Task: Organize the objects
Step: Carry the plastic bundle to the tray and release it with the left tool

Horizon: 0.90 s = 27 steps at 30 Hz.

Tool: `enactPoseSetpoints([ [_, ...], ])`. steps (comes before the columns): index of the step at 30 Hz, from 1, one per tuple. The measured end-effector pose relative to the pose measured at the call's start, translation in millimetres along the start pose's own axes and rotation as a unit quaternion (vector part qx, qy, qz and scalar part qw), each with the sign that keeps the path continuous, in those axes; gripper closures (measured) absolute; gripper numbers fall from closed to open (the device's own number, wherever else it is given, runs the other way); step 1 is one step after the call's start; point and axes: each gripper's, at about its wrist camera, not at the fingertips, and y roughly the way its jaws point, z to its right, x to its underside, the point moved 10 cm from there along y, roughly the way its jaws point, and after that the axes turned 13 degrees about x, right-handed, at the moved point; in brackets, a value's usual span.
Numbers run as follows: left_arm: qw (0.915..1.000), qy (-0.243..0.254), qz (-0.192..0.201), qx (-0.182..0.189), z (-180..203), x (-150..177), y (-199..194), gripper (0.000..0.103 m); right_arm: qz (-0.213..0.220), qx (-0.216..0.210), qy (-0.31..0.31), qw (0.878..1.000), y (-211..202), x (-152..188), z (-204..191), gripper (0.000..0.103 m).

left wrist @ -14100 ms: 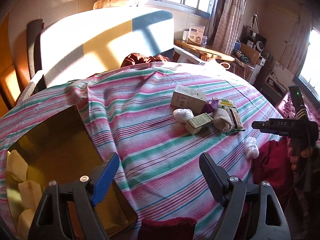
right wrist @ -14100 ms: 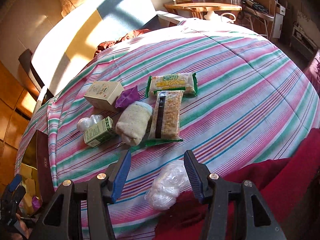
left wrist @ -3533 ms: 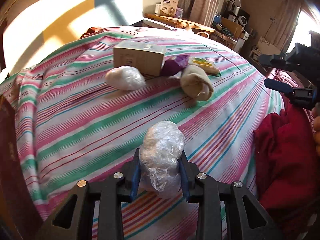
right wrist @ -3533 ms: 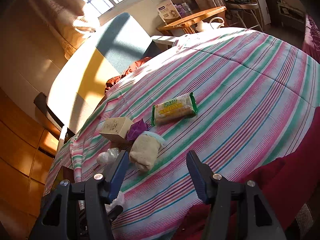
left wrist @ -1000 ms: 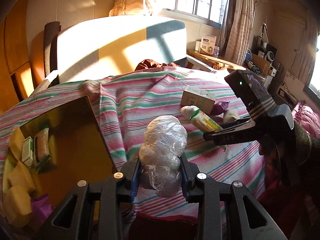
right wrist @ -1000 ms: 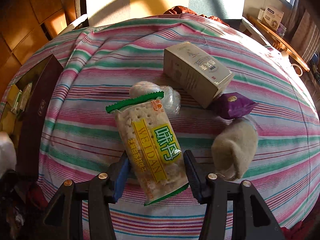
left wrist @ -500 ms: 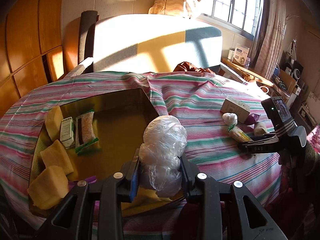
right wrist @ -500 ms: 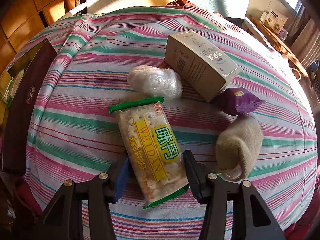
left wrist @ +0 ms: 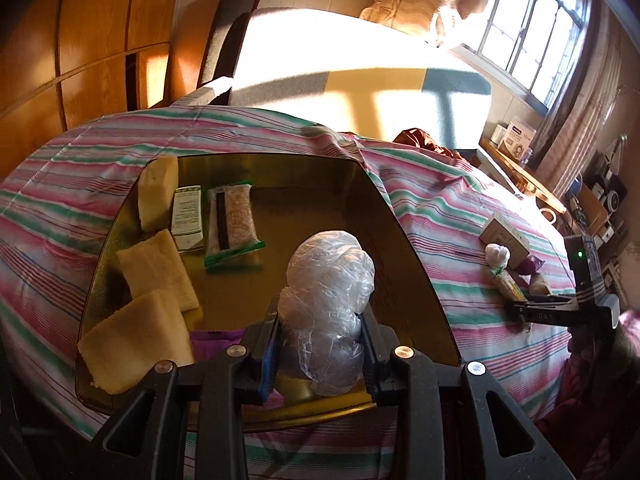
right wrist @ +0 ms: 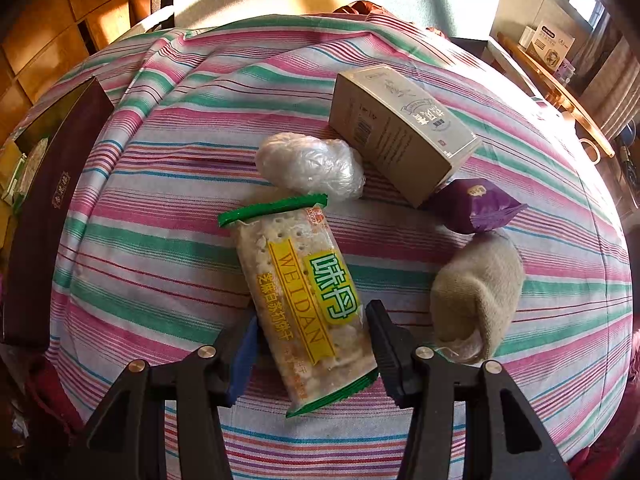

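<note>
The left hand-held gripper (left wrist: 320, 354) is clamping a crumpled plastic-wrapped bundle (left wrist: 328, 304) between its narrow jaws and is holding it above the near part of the open box (left wrist: 412, 264). The gold floor of the box is lying directly ahead of and below this hand-held gripper, so the coming drop probably needs only a release. Inside the box, to the front-left of the bundle, a green-edged cracker pack (left wrist: 236, 224) and a small white carton (left wrist: 186, 216) are lying side by side, and yellow sponge-like pads (left wrist: 158, 276) are lining the left wall.

The right hand-held gripper (right wrist: 312, 344) is gripping the WEIDAN cracker packet (right wrist: 304, 296) at its near end. The long axis of the packet is running forward and slightly left from the jaws. The box is lying far to its left, nearer to the left hand. A second wrapped bundle (right wrist: 310, 170), a beige carton (right wrist: 404, 132), a purple packet (right wrist: 476, 204) and a rolled sock (right wrist: 476, 292) are waiting ahead on the striped bedcover (right wrist: 160, 240).
</note>
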Motion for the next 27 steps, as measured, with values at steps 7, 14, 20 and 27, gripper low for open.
enactPoseSetpoints([
  [7, 0.9967, -0.078, 0.008, 0.018, -35, -16, -3, 0.069, 0.022, -0.005, 0.018, 1.0, -11, -4, 8, 0.051],
  [14, 0.9969, -0.073, -0.018, -0.023, -47, -26, 30, 0.068, 0.044, -0.021, 0.022, 0.999, -25, -6, 4, 0.051],
  [20, 0.9923, -0.047, -0.054, -0.101, -78, -30, 59, 0.067, 0.057, -0.031, 0.015, 0.998, -31, -13, -1, 0.051],
  [27, 0.9895, -0.053, -0.05, -0.125, -97, -25, 54, 0.048, 0.088, -0.046, 0.015, 0.995, -44, -20, -4, 0.051],
])
